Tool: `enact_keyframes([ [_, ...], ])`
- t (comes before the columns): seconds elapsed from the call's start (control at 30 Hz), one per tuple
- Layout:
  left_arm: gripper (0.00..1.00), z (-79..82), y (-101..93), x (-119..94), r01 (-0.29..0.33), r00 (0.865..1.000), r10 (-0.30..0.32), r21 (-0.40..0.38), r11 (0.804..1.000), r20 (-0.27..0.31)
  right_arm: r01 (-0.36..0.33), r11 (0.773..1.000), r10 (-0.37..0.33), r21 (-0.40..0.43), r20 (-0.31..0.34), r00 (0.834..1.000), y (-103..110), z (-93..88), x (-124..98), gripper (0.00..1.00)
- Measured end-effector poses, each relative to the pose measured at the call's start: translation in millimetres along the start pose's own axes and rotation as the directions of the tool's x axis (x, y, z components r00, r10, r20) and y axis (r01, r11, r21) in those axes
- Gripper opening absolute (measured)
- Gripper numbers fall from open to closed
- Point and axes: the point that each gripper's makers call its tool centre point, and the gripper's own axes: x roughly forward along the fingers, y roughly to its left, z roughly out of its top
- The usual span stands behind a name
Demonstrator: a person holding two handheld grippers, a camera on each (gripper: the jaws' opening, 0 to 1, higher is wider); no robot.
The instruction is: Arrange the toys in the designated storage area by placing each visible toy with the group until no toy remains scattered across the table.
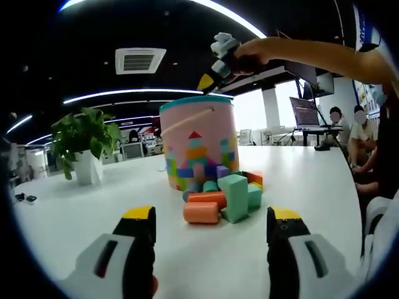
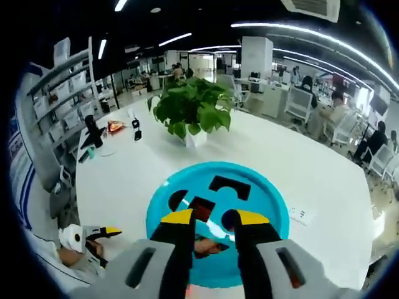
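A pink toy bucket (image 1: 198,149) with a teal lid (image 2: 262,205) stands mid-table. The lid has several shaped holes. A dark red square (image 2: 201,208) sits in one, either a block or the inside showing. Loose blocks lie against the bucket's front: an orange cylinder (image 1: 201,212), a green block (image 1: 235,196) and several more. My left gripper (image 1: 212,213) is open low over the table, short of the pile. My right gripper (image 2: 215,217) hovers above the lid, jaws close together; it also appears in a hand above the bucket (image 1: 218,62). Whether it holds anything is unclear.
A potted plant (image 1: 84,146) (image 2: 190,112) stands on the white table (image 1: 312,180) beyond the bucket. Small dark items (image 2: 93,134) lie near the table's far edge. People sit at desks (image 1: 358,134) to the side.
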Motion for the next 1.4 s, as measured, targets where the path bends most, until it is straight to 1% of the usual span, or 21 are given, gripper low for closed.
enact_keyframes([
  [0.03, 0.73, -0.1, 0.0, -0.1, -0.001, 1.0, 0.001, -0.001, 1.0, -0.001, -0.02, 1.0, 0.019, 0.014, 0.01, 1.0, 4.5, -3.4, -4.3, 0.25],
  [0.07, 0.73, 0.1, 1.5, -0.4, -0.006, 1.0, 0.006, -0.005, 1.0, 0.001, -0.042, 0.998, 0.04, 0.037, 0.049, 0.998, 7.8, -5.7, -11.3, 0.25],
  [0.13, 0.73, 0.1, 3.7, 0.6, -0.008, 1.0, 0.008, -0.014, 1.0, 0.001, -0.051, 0.998, 0.048, 0.024, 0.093, 0.994, 10.8, -11.7, -21.2, 0.26],
  [0.27, 0.73, -0.2, 5.6, 0.7, -0.018, 1.0, 0.018, -0.021, 1.0, -0.001, -0.061, 0.998, 0.056, 0.017, 0.213, 0.975, 15.2, -26.0, -41.4, 0.29],
  [0.33, 0.73, -0.2, 6.7, 0.3, -0.026, 1.0, 0.026, -0.019, 0.999, -0.001, -0.082, 0.996, 0.067, 0.034, 0.309, 0.949, 19.7, -33.9, -55.6, 0.29],
  [0.37, 0.74, -0.4, 6.8, 0.3, -0.028, 1.0, 0.028, -0.02, 0.999, -0.003, -0.087, 0.996, 0.071, 0.029, 0.365, 0.928, 21.6, -38.1, -62.9, 0.3],
  [0.47, 0.74, -1.0, 7.9, 0.5, -0.037, 0.999, 0.037, -0.016, 0.999, -0.006, -0.091, 0.996, 0.077, 0.011, 0.436, 0.897, 25.8, -55.6, -73.4, 0.34],
  [0.53, 0.73, -1.6, 9.3, 0.5, -0.043, 0.999, 0.042, -0.026, 0.999, -0.009, -0.09, 0.996, 0.076, 0.005, 0.483, 0.872, 28.1, -71.1, -77.6, 0.36],
  [0.63, 0.73, -2.0, 11.3, 0.6, -0.046, 0.999, 0.046, -0.046, 0.998, -0.009, -0.099, 0.995, 0.086, 0.001, 0.493, 0.866, 31.6, -103.8, -74.6, 0.35],
  [0.7, 0.74, -2.5, 11.1, 0.9, -0.046, 0.999, 0.045, -0.051, 0.998, -0.012, -0.072, 0.997, 0.078, -0.033, 0.507, 0.858, 30.1, -122.5, -71.4, 0.35],
  [0.73, 0.74, -3.0, 10.7, 1.4, -0.047, 0.999, 0.047, -0.049, 0.998, -0.015, -0.067, 0.997, 0.075, -0.034, 0.514, 0.855, 35.1, -137.2, -68.3, 0.35],
  [0.9, 0.75, -3.4, 10.4, 1.9, -0.051, 0.999, 0.05, -0.04, 0.998, -0.019, -0.085, 0.996, 0.082, -0.018, 0.504, 0.86, 31.0, -182.0, -51.3, 0.34],
  [0.93, 0.75, -3.5, 10.1, 2.2, -0.05, 0.999, 0.049, -0.038, 0.998, -0.019, -0.076, 0.997, 0.07, -0.01, 0.497, 0.865, 28.5, -188.4, -48.4, 0.34],
  [1.03, 0.77, -3.7, 9.6, 2.8, -0.048, 0.999, 0.047, -0.035, 0.998, -0.021, -0.006, 0.998, 0.035, -0.069, 0.434, 0.9, 19.7, -218.2, -34.7, 0.34],
  [1.07, 0.77, -3.7, 9.8, 2.9, -0.048, 0.999, 0.047, -0.035, 0.998, -0.021, 0.003, 0.997, 0.03, -0.078, 0.422, 0.906, 19.8, -225.5, -31.4, 0.35],
  [1.2, 0.77, -3.3, 12.1, 3.4, -0.049, 0.999, 0.048, -0.054, 0.997, -0.016, 0.016, 0.996, 0.02, -0.083, 0.416, 0.909, 20.0, -244.2, -24.2, 0.34],
  [1.27, 0.77, -3.3, 13.5, 4.2, -0.048, 0.999, 0.047, -0.066, 0.997, -0.015, 0.022, 0.998, 0.006, -0.061, 0.428, 0.904, 17.6, -251.4, -20.6, 0.32],
  [1.3, 0.78, -3.7, 14.5, 5.0, -0.047, 0.999, 0.046, -0.067, 0.997, -0.015, 0.03, 0.998, -0.003, -0.057, 0.422, 0.906, 16.7, -253.7, -18.8, 0.31],
  [1.33, 0.78, -4.0, 14.8, 6.0, -0.041, 0.999, 0.04, -0.071, 0.997, -0.015, 0.075, 0.992, -0.028, -0.103, 0.395, 0.918, 11.4, -255.4, -21.2, 0.3],
  [1.37, 0.78, -5.1, 16.9, 7.8, -0.038, 0.999, 0.037, -0.08, 0.996, -0.017, 0.073, 0.994, -0.029, -0.082, 0.441, 0.897, 11.6, -247.6, -24.2, 0.3],
  [1.4, 0.78, -5.3, 17.6, 8.2, -0.038, 0.999, 0.037, -0.081, 0.996, -0.018, 0.065, 0.995, -0.026, -0.074, 0.44, 0.898, 12.0, -248.1, -24.3, 0.3],
])
